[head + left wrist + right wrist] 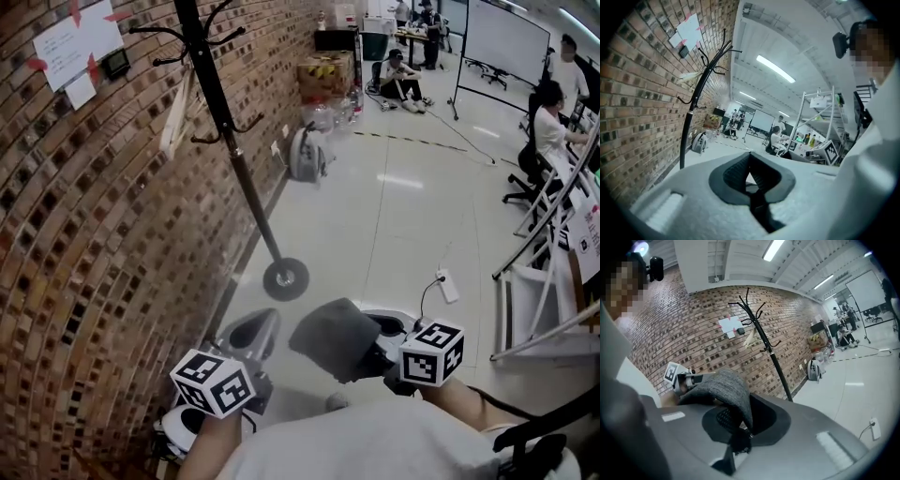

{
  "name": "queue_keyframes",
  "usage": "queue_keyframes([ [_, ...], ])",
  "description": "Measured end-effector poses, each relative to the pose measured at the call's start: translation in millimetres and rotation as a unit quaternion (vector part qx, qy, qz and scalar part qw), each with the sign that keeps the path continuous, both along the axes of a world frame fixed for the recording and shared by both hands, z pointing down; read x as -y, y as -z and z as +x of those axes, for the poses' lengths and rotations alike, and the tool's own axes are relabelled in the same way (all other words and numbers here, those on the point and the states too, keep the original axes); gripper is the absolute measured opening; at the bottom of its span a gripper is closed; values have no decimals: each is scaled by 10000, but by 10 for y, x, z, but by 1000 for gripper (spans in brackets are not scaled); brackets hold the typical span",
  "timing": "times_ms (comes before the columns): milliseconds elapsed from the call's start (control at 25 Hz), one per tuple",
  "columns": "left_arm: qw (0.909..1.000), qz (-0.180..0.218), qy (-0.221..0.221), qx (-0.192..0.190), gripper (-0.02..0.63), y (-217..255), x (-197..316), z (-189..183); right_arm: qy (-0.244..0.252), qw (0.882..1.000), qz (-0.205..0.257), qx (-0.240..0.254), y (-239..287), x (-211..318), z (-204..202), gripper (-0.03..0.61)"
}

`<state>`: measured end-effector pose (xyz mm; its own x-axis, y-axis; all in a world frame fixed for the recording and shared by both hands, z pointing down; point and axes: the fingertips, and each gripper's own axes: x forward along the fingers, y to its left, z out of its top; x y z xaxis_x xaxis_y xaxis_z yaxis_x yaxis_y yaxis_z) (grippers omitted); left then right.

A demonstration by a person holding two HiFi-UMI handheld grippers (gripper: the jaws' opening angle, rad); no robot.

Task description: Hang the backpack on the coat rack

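The black coat rack [242, 159] stands by the brick wall, its round base [286, 278] on the floor ahead of me. Its hooked top shows in the left gripper view [689, 126] and in the right gripper view [768, 348]. The grey backpack [336, 339] hangs low in front of me. My right gripper [380, 330] is shut on its grey fabric [723, 385], which drapes over the jaws [738, 427]. My left gripper [251, 336] is just left of the backpack, jaws together [751, 176] with nothing seen between them.
The brick wall [84, 234] runs along the left. A grey-white bag [305, 153] and cardboard boxes [325, 75] sit by the wall farther on. A power strip [447, 285] lies on the floor. Metal shelving [544, 281], a whiteboard [506, 37] and seated people are at right.
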<state>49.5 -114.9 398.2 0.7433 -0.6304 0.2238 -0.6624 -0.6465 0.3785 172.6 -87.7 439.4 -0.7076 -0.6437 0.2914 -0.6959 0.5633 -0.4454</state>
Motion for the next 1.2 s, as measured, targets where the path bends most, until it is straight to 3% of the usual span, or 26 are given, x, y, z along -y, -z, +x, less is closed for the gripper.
queue_keyframes([
  [160, 9996, 180, 122, 184, 2, 109, 290, 2, 21, 9997, 247, -47, 159, 412, 117, 21],
  [360, 9988, 278, 375, 130, 2, 228, 550, -112, 15, 9988, 478, -131, 444, 943, 153, 21],
  [680, 9991, 291, 282, 109, 2, 113, 979, -206, -203, 9995, 212, -110, 386, 1550, 109, 21],
  [1200, 10000, -23, 4, -91, 2, -87, 2398, -642, -290, 9992, -132, -256, 185, 2694, -462, 21],
])
